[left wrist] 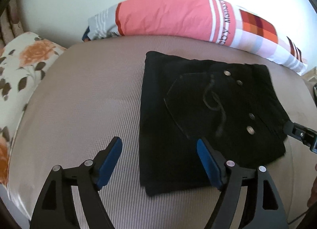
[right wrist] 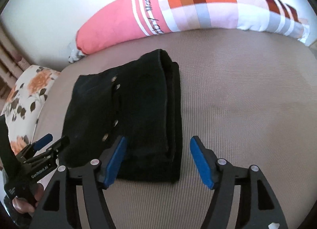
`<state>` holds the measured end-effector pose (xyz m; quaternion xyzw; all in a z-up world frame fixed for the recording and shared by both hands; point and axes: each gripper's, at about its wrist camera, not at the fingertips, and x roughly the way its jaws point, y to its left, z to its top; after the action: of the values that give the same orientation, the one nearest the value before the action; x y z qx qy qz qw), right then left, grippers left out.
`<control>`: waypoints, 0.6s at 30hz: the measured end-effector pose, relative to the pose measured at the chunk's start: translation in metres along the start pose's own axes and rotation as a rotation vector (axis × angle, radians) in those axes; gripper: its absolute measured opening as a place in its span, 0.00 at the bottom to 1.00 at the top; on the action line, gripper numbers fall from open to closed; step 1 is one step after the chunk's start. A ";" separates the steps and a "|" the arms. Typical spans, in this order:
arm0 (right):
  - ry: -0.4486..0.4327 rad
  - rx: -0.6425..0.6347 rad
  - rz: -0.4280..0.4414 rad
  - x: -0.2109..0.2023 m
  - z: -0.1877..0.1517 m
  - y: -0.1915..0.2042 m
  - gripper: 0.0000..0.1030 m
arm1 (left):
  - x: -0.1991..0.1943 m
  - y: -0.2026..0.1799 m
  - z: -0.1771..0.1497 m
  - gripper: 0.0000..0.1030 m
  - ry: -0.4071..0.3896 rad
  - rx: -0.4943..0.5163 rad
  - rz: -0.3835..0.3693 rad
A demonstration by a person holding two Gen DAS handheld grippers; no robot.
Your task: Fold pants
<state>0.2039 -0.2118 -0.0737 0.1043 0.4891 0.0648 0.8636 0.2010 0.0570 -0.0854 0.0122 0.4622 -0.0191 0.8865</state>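
Black pants [left wrist: 198, 114] lie folded into a compact stack on the beige bed [left wrist: 83, 94], studs up. Your left gripper [left wrist: 159, 161] hangs over their near left edge, jaws wide, holding nothing. Your right gripper [right wrist: 158, 161] stands likewise spread and empty at their near right corner. A long pillow [left wrist: 178, 17] lies behind.

Both left tongs [left wrist: 159, 162] and right tongs [right wrist: 157, 161] gape wide, angled downward, gripping nothing.
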 end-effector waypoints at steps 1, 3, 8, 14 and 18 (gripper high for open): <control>-0.010 -0.010 -0.011 -0.007 -0.006 0.003 0.67 | -0.006 -0.001 -0.004 0.76 -0.005 0.000 0.006; -0.041 -0.016 -0.017 -0.020 -0.018 0.009 0.69 | -0.021 -0.003 -0.015 0.76 -0.020 -0.006 0.017; -0.105 -0.048 -0.060 -0.045 -0.048 0.026 0.78 | -0.050 -0.009 -0.038 0.76 -0.046 -0.024 0.035; -0.133 -0.091 -0.091 -0.058 -0.070 0.050 0.82 | -0.074 -0.013 -0.062 0.76 -0.076 -0.014 0.063; -0.160 -0.128 -0.097 -0.067 -0.080 0.064 0.84 | -0.082 -0.010 -0.072 0.76 -0.069 -0.034 0.053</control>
<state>0.1000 -0.1549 -0.0426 0.0298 0.4181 0.0454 0.9068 0.0947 0.0516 -0.0598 0.0085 0.4312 0.0119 0.9021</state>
